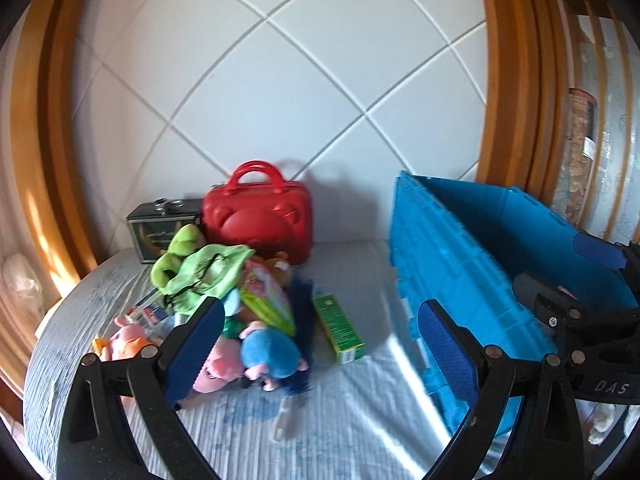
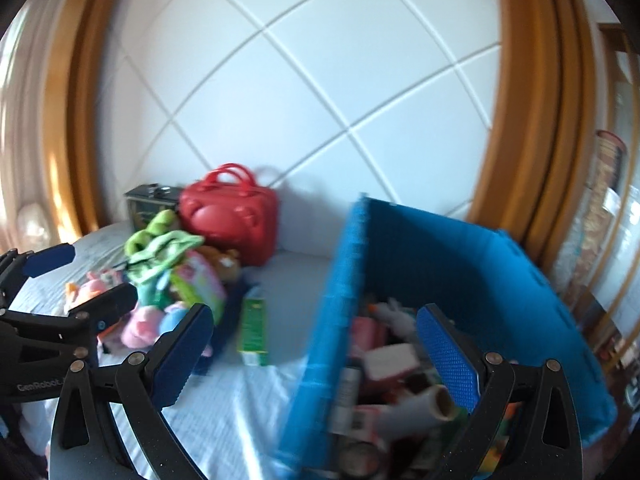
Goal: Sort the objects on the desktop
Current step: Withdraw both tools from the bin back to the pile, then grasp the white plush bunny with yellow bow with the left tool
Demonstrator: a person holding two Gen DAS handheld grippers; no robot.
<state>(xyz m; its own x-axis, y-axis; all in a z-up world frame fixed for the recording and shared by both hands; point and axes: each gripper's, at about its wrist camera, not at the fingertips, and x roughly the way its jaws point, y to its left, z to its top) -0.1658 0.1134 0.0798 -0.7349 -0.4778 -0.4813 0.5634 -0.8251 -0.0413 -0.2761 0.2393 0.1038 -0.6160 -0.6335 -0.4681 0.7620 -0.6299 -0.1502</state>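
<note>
Toy pile (image 1: 224,312) lies left of the crate (image 1: 480,264) on the bed (image 1: 360,420); carton (image 1: 339,330) between them; case (image 1: 258,220) behind pile. Crate apparently holds mixed items.

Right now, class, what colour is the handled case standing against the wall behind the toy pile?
Red. The case shows sharpest in the left wrist view.
</note>
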